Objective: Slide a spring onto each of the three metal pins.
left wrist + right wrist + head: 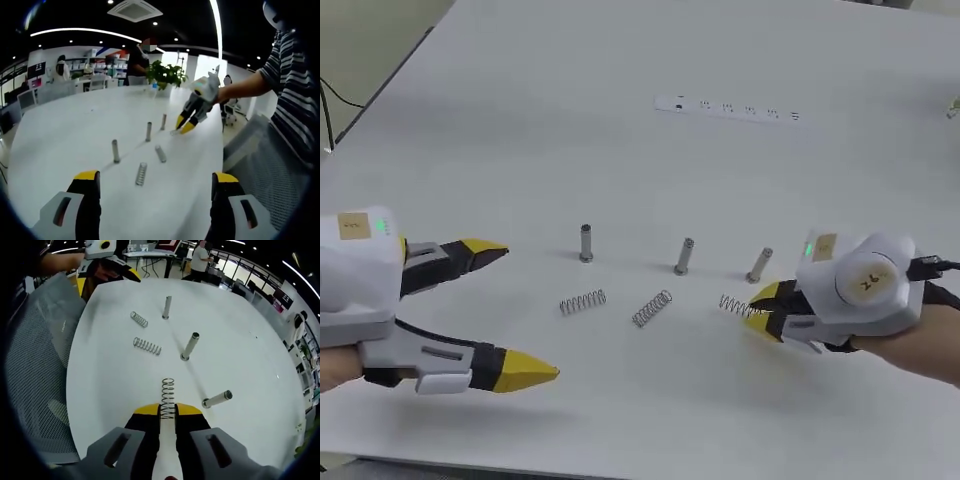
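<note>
Spring [168,390] is pinched at its near end in right gripper [167,412], jaws pressed together on it, the rest sticking out ahead of the tips. Near pin [216,399] sits just right of those tips. Middle pin [190,346] and far pin [166,307] stand further ahead. Middle spring [651,308] and far spring [583,301] lie loose between the grippers. Left gripper [515,310] is spread wide, holding nothing.

The right gripper [167,413] has its jaws pinched on the near end of a spring [168,390]. On the white table [250,350] beyond stand three metal pins [190,346], and two loose springs [147,345] lie to their left.
</note>
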The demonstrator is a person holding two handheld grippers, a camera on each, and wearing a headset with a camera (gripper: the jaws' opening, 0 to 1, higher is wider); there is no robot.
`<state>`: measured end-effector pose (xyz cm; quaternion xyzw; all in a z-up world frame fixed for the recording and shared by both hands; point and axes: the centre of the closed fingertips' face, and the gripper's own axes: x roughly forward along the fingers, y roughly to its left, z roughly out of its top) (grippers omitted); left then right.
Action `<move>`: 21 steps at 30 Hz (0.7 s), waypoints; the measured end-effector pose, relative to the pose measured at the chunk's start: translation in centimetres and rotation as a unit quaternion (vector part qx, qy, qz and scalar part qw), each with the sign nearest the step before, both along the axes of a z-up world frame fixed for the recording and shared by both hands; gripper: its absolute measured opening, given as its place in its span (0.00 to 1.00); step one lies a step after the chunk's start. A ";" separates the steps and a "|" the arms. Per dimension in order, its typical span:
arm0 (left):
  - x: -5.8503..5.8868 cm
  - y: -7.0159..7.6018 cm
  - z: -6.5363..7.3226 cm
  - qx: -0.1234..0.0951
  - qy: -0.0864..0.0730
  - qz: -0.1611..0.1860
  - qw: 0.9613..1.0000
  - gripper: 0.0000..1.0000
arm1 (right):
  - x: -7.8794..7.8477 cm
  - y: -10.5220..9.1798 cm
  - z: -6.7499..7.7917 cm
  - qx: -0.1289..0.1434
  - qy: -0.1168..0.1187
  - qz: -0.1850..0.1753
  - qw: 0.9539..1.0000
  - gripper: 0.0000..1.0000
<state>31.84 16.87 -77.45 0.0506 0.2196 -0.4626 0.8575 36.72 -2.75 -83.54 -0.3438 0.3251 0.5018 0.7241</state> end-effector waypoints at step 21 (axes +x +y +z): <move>0.1 -4.8 0.1 -0.005 0.008 -0.086 0.996 0.75 | -3.5 5.3 3.1 0.024 -0.029 0.116 0.993 0.08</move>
